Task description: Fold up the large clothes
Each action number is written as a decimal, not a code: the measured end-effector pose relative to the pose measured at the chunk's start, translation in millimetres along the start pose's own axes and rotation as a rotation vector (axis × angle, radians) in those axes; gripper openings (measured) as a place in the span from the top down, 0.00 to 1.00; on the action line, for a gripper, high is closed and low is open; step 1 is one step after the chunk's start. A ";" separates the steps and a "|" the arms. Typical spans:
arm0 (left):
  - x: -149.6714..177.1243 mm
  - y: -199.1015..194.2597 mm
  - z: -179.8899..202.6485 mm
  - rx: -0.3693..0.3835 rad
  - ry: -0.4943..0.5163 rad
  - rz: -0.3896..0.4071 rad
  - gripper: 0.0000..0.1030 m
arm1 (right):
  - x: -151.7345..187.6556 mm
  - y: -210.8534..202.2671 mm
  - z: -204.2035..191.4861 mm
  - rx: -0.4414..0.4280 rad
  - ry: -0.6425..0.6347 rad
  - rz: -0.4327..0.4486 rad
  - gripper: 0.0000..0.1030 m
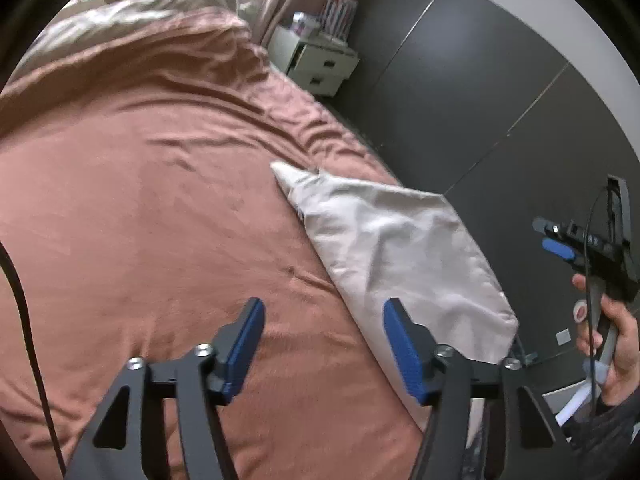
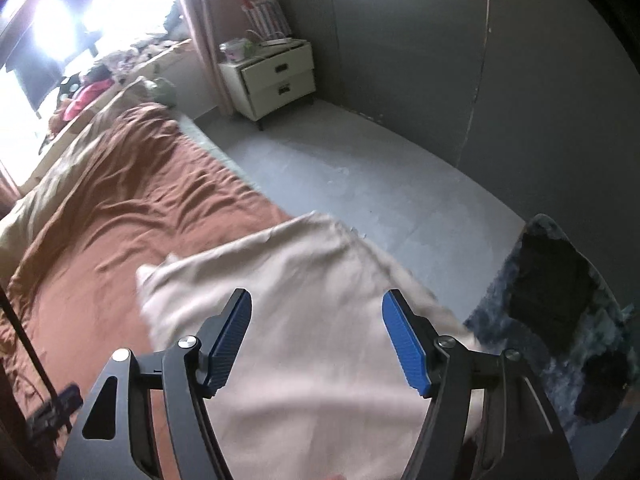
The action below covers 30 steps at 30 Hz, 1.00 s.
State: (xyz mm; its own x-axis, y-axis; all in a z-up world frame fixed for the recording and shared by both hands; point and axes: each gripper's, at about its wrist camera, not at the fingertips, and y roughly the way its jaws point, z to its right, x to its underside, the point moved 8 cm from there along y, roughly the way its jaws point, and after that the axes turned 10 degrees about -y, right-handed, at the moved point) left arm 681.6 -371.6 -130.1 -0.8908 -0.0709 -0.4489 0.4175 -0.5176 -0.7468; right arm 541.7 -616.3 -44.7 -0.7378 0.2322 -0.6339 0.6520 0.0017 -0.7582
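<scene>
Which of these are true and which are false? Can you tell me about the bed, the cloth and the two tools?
1. The pale folded cloth lies on the brown bedcover. True.
2. The left tool is squeezing the cloth. False: its jaws stand apart with nothing between them.
3. The right tool is open above the cloth. True.
4. The white bedside cabinet stands by the window curtain. True.
5. The cloth sits in the middle of the bed. False: it lies along the edge next to the floor.
6. The floor has no rug. False: a dark blue shaggy rug lies beside the bed.
</scene>
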 end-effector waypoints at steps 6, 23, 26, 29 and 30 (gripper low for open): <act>14.8 -80.5 13.3 -0.002 0.043 0.075 0.12 | 41.3 -90.6 -15.5 0.011 -0.014 0.040 0.22; 91.9 -258.2 27.0 -0.001 0.154 0.266 0.01 | 156.0 -272.3 -78.9 -0.008 -0.134 0.200 0.00; 107.1 -287.6 22.8 -0.007 0.156 0.300 0.01 | 177.9 -291.1 -86.4 -0.030 -0.135 0.223 0.00; 125.1 -317.1 18.7 -0.013 0.162 0.336 0.01 | 199.7 -309.0 -90.2 -0.040 -0.141 0.249 0.00; 132.8 -327.8 16.9 -0.017 0.164 0.350 0.01 | 204.2 -312.6 -89.8 -0.038 -0.137 0.253 0.00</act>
State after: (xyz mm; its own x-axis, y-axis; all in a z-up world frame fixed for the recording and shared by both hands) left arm 423.4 -225.7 63.4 -0.6538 -0.1034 -0.7496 0.6956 -0.4721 -0.5416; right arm 203.0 -482.1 76.6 -0.5663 0.0963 -0.8186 0.8222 -0.0028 -0.5692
